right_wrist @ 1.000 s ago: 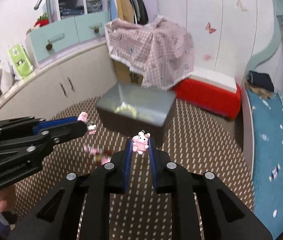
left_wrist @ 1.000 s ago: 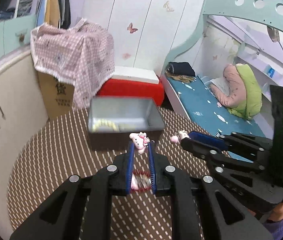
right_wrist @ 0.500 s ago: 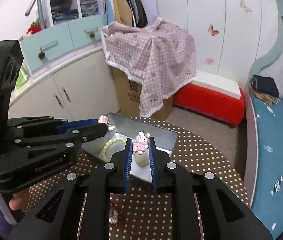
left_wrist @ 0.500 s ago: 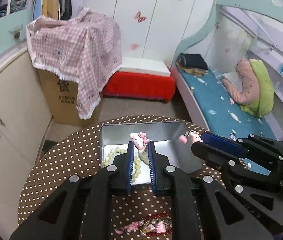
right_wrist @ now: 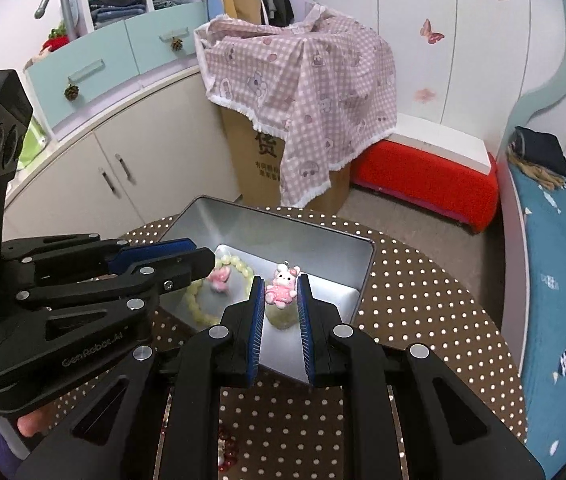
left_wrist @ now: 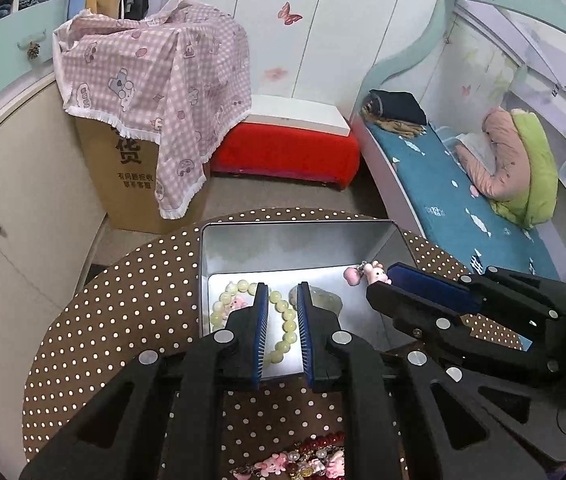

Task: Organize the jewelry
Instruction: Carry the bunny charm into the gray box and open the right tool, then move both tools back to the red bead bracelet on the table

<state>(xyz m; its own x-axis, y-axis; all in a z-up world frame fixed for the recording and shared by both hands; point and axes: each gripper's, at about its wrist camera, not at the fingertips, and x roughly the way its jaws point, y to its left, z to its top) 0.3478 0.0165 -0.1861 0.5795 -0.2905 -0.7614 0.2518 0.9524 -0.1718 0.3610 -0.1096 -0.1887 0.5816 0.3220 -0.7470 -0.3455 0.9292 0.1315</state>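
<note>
An open silver tin (left_wrist: 295,226) stands on the brown dotted table (left_wrist: 123,320). In it lie a pale green bead bracelet (left_wrist: 283,308), a pale green stone (left_wrist: 323,300) and a pink cat charm (left_wrist: 237,303). My left gripper (left_wrist: 282,288) hangs over the tin, its jaws a narrow gap apart with nothing between them; the charm lies just left of its left finger. My right gripper (right_wrist: 281,292) is shut on a pink bunny charm (right_wrist: 281,290) above the tin's near right part. In the left wrist view, that charm (left_wrist: 375,272) sticks out of the right gripper's tip.
A heap of red beads and pink charms (left_wrist: 303,460) lies on the table near me, under both grippers. Beyond the table stand a cardboard box under a checked cloth (left_wrist: 155,80), a red seat (left_wrist: 283,152) and a bed (left_wrist: 443,200). A hand (right_wrist: 31,420) holds the left gripper.
Both grippers came forward and down until they hang over the tin. The pink cat charm that sat between the left fingertips now lies inside the tin. The right still holds its bunny charm.
</note>
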